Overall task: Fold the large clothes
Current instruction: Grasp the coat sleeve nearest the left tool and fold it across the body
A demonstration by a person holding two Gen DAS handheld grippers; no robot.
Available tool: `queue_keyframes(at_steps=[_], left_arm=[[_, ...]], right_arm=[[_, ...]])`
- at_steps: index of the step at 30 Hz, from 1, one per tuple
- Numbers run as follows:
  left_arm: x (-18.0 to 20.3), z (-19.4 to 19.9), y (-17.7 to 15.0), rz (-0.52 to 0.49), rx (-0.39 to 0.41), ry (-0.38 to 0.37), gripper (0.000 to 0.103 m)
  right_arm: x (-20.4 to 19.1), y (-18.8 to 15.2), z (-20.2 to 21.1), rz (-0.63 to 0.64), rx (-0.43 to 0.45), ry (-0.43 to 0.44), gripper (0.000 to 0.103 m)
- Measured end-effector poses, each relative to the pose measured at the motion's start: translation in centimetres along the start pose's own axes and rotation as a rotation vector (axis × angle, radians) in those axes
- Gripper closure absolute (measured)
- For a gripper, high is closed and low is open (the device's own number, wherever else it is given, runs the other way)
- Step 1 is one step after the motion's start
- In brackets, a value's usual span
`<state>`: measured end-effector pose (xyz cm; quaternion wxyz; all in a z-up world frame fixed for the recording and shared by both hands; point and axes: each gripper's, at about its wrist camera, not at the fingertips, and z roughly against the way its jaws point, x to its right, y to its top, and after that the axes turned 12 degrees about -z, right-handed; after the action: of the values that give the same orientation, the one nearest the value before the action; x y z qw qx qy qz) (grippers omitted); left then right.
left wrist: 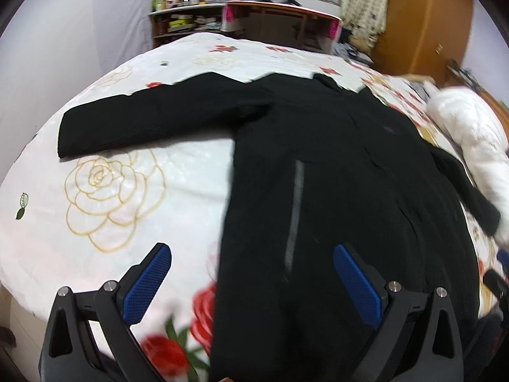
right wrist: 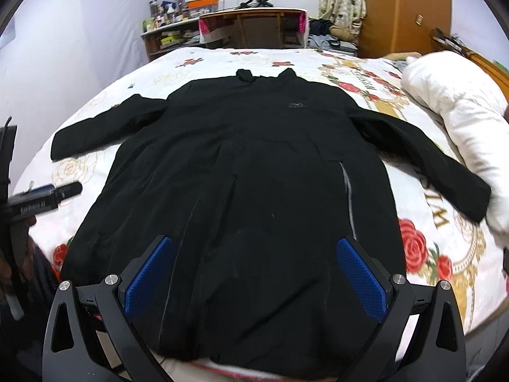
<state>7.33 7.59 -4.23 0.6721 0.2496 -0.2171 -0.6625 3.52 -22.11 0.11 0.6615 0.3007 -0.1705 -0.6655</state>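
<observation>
Black coat (right wrist: 241,172) lies flat and face up on the flowered bedspread (left wrist: 105,191), collar toward the far desk (right wrist: 254,24), both sleeves spread out to the sides; no fold made yet. Left gripper (left wrist: 251,283) hovers over the hem's left edge, jaws wide apart, holding nothing. Right gripper (right wrist: 254,273) hovers over the hem's middle, jaws likewise apart and empty. Judged step: approach before the first fold. Next move likely calls for each gripper to close on a sleeve or side edge, then carry it inward.
</observation>
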Motion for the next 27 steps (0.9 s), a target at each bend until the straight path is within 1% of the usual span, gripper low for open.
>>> queue_keyframes(at_steps=[7,10,12,13,16,20,24,27], left_arm=[[-5.1,-3.3,2.3,0.101,0.018,0.051,0.000],[-7.2,-4.9,3.1,0.155,0.009,0.041,0.004],[-8.5,-6.0,3.5,0.177,-0.001,0.061,0.011],[-9.2,-6.6,3.6,0.188,-0.006,0.064,0.012],[-11.2,-8.3,4.0,0.234,-0.021,0.069,0.012],[-13.9,-10.4,4.3,0.316,-0.028,0.042,0.012],[-16.8,-12.1,4.6,0.405,-0.027,0.060,0.013],[-18.6,-13.0,4.7,0.463,-0.006,0.072,0.013]], right_arm=[[-1.3,2.3,-3.3,0.014,-0.014,0.038,0.000],[-1.6,3.2,-4.7,0.025,-0.018,0.044,0.000],[-1.9,3.6,-5.4,0.030,-0.019,0.048,0.000],[-2.0,3.9,-5.8,0.034,-0.021,0.049,0.000],[-2.3,4.6,-6.7,0.045,-0.023,0.061,0.000],[-2.8,5.6,-8.1,0.066,-0.030,0.066,0.000],[-3.4,6.5,-9.5,0.093,-0.033,0.065,0.000],[-3.8,7.0,-10.5,0.107,-0.032,0.061,0.000]])
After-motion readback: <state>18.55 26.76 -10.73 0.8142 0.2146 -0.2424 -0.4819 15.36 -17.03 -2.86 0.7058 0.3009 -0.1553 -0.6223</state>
